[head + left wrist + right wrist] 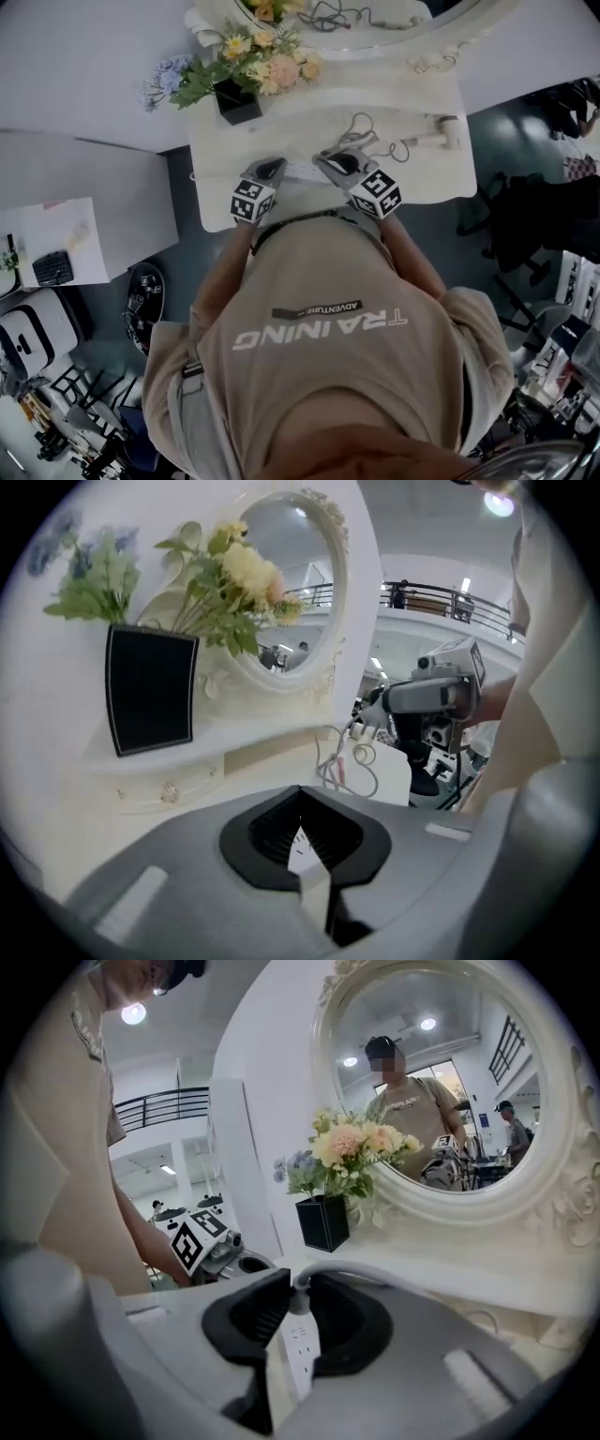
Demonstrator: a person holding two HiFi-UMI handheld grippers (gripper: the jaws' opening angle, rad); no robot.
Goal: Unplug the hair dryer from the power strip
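Note:
On the white dressing table (427, 178) a pale hair dryer (442, 133) lies at the right, and its grey cable (361, 127) loops toward the middle. In the head view both grippers hang over the table's front edge. My left gripper (269, 169) (302, 841) is shut on the end of the white power strip (307, 860). In the right gripper view, my right gripper (339, 161) (295, 1302) is shut on the white plug (298, 1299), right above the strip's sockets (302, 1349). Whether the plug's pins are out is hidden. Its cable (375, 1274) runs off to the right.
A black pot of flowers (236, 98) (323, 1222) stands at the back left of the table. The oval mirror (441, 1082) rises behind it. A white cabinet (75, 234) stands to the left, and a dark office chair (525, 225) to the right. The person's body fills the foreground.

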